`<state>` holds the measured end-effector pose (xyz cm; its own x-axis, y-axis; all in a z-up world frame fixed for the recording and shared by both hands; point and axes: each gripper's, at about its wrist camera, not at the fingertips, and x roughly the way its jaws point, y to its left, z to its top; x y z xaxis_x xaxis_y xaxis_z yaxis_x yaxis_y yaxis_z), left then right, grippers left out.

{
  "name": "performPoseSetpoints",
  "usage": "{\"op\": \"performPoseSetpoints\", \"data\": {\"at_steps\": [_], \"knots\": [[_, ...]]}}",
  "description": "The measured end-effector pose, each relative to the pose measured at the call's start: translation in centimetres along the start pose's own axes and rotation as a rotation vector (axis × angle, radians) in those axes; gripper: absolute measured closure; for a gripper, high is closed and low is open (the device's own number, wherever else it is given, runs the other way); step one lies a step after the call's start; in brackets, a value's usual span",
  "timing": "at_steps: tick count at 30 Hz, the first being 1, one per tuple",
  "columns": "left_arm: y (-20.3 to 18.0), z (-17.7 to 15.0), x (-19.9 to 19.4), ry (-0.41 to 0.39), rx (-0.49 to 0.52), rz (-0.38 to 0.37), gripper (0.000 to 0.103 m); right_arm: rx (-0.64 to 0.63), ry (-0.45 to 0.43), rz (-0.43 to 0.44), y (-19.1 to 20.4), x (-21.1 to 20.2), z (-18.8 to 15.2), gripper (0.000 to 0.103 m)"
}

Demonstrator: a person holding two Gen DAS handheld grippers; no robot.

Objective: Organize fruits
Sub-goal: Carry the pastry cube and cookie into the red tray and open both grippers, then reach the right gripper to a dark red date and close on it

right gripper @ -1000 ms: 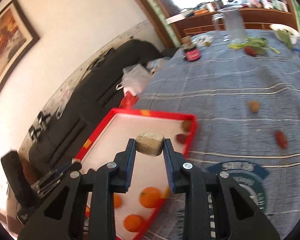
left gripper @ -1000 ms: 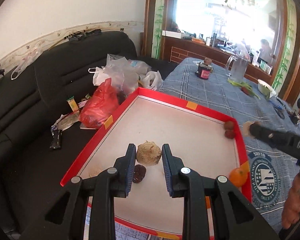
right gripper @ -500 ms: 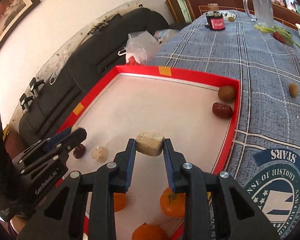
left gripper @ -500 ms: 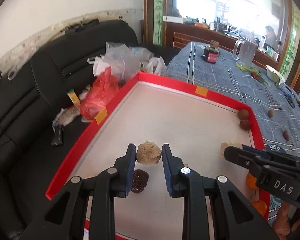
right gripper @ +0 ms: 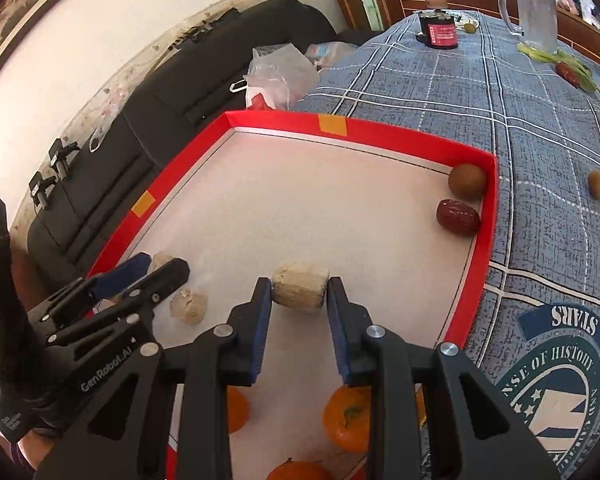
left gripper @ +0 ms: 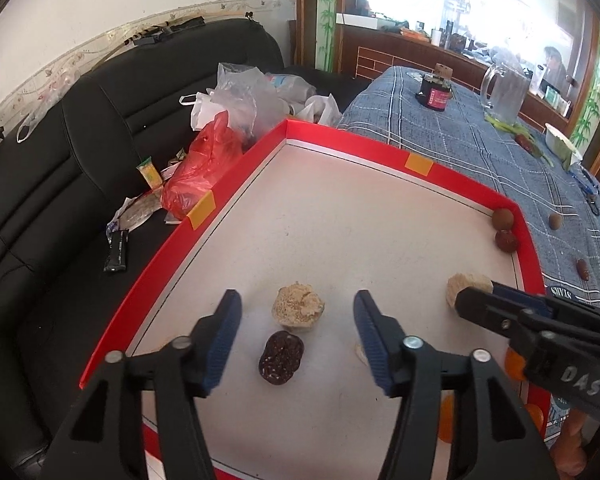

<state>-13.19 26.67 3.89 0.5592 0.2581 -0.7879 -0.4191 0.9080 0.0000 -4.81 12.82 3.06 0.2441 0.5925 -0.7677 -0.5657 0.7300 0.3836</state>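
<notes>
Left wrist view: I see the red-rimmed tray [left gripper: 236, 184] on the blue checked tablecloth [left gripper: 460, 148]. My left gripper [left gripper: 298, 312] has just been opening; its jaws stand wide, clear of the pale crumbly lump [left gripper: 298, 308] lying between them on the tray floor, just behind a dark wrinkled fruit [left gripper: 281, 356]. My right gripper [right gripper: 299, 294] is clamped narrow on a pale cylindrical piece [right gripper: 299, 292] over the tray.

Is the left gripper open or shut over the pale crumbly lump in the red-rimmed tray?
Open. The left gripper has just been opening; its pads stand clear of the pale crumbly lump lying between them.
</notes>
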Motion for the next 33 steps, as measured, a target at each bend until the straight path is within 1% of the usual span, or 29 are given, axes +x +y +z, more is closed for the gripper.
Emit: {"op": "performPoseSetpoints", "data": {"at_steps": [2,4,5,10,12,14,16,20,25,27,29,32,33], "knots": [[0.1,0.0,-0.4,-0.007,-0.008,-0.002,0.04,0.013,-0.01,0.027,-0.2,-0.5,0.1,0.067],[0.2,0.1,-0.8,-0.015,-0.015,-0.002,0.037,0.029,-0.047,0.05,-0.8,-1.8,0.1,0.059],[0.0,0.1,-1.1,-0.021,-0.015,-0.002,0.037,0.034,-0.068,0.054,-1.1,-2.6,0.2,0.058],[-1.5,0.1,-2.3,-0.043,0.013,-0.016,0.036,0.072,-0.165,0.026,-4.0,-6.9,0.4,0.057],[-2.3,0.1,-2.8,-0.053,0.031,-0.022,0.034,0.106,-0.192,-0.006,-6.2,-8.7,0.2,0.056],[-3.2,0.0,-3.3,-0.062,0.047,-0.032,0.034,0.149,-0.206,-0.02,-8.4,-10.0,0.0,0.056],[-4.0,0.0,-3.7,-0.068,0.065,-0.04,0.034,0.179,-0.21,-0.037,-10.3,-11.0,0.0,0.056],[-6.0,-0.1,-4.5,-0.078,0.104,-0.062,0.033,0.231,-0.204,-0.101,-14.6,-12.7,-0.4,0.056],[-8.4,-0.2,-5.4,-0.086,0.159,-0.086,0.032,0.312,-0.144,-0.157,-19.6,-12.3,-0.5,0.056],[-9.3,-0.1,-5.7,-0.09,0.179,-0.085,0.032,0.331,-0.122,-0.164,-20.8,-11.5,-0.5,0.056],[-10.2,-0.1,-5.8,-0.091,0.194,-0.088,0.032,0.345,-0.103,-0.173,-21.8,-10.7,-0.6,0.059],[-11.5,0.2,-6.0,-0.094,0.217,-0.088,0.032,0.339,-0.089,-0.167,-22.2,-9.8,-0.5,0.064],[-12.1,0.3,-6.0,-0.095,0.227,-0.085,0.032,0.331,-0.081,-0.175,-22.1,-9.4,-0.6,0.067]]}}
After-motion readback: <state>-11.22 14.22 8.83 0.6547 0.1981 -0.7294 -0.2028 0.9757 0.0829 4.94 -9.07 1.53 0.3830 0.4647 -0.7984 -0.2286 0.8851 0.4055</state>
